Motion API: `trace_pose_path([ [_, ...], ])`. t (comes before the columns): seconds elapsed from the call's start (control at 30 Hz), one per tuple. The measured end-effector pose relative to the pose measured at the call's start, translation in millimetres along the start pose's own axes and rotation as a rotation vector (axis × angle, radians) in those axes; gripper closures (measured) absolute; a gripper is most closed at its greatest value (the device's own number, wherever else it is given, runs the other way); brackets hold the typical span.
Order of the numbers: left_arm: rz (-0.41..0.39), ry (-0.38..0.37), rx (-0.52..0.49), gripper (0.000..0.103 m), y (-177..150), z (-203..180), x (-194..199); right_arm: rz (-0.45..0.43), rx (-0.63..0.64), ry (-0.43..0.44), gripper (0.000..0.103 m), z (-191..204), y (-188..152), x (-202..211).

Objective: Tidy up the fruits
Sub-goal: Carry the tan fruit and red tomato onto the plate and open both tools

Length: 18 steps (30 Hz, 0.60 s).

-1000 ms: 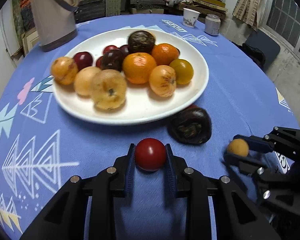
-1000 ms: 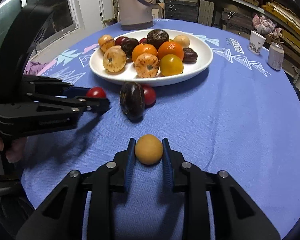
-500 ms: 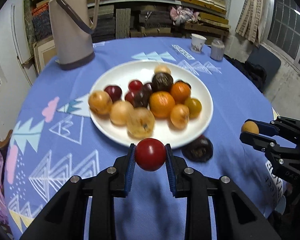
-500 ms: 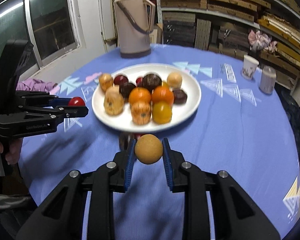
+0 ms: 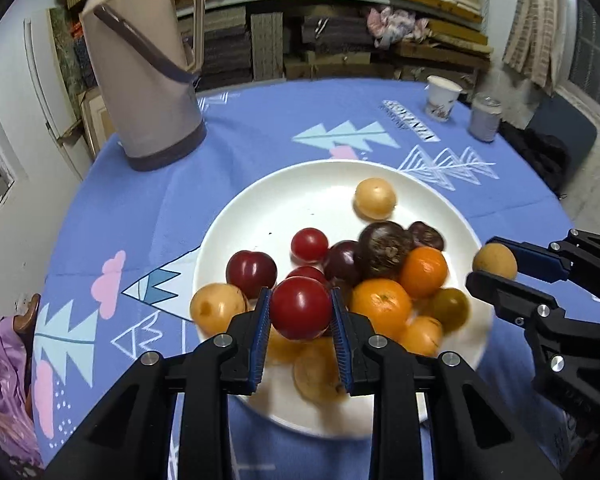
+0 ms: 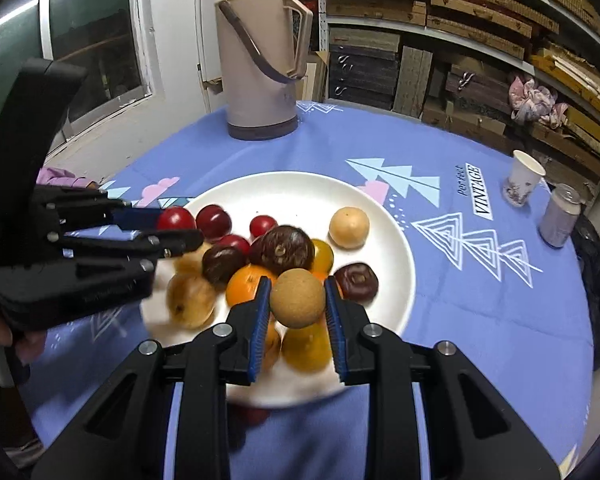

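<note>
Dim indoor light, fisheye bending and black corners at every edge, and motion blur smears the fruit just beyond each gripper.

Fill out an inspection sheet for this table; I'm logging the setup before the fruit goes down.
Surface: round table under a blue patterned cloth.
Job's things: white plate heaped with mixed fruit; red fruit and tan fruit held above it.
Clutter: beige thermos, paper cup, can, all standing on the cloth beyond the plate.
Grippers: left gripper shut on the red fruit; right gripper shut on the tan fruit.
Cables: nothing seen.
Surroundings: stacked shelves behind, window to one side, purple cloth at the table edge.
</note>
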State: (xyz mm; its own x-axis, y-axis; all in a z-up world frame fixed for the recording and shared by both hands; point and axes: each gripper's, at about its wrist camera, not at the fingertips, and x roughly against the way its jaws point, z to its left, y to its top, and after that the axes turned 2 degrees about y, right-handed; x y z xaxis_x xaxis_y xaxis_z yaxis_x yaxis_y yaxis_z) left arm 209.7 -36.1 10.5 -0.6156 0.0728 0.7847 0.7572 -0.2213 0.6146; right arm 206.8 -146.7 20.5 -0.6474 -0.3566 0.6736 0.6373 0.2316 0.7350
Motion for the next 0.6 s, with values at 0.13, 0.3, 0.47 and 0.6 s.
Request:
trace_pose_path([
  [0.13,0.013,-0.002,0.007,0.074,4.9,2.8,-12.4,0.012,-0.021,0.002,0.077,-9.9,5.8,-23.0],
  [0.3,0.028,-0.007,0.030,0.073,10.8,7.0,-25.4,0.021,-0.061,-0.003,0.077,-24.6,7.3,-41.9],
  [0.47,0.029,-0.035,0.106,0.047,14.0,17.5,-31.1,0.002,-0.078,-0.029,0.062,-34.7,2.5,-50.8],
  [0.6,0.018,-0.062,0.092,0.028,11.1,13.5,-21.2,-0.015,-0.083,-0.050,0.051,-37.4,-6.5,-35.1],
])
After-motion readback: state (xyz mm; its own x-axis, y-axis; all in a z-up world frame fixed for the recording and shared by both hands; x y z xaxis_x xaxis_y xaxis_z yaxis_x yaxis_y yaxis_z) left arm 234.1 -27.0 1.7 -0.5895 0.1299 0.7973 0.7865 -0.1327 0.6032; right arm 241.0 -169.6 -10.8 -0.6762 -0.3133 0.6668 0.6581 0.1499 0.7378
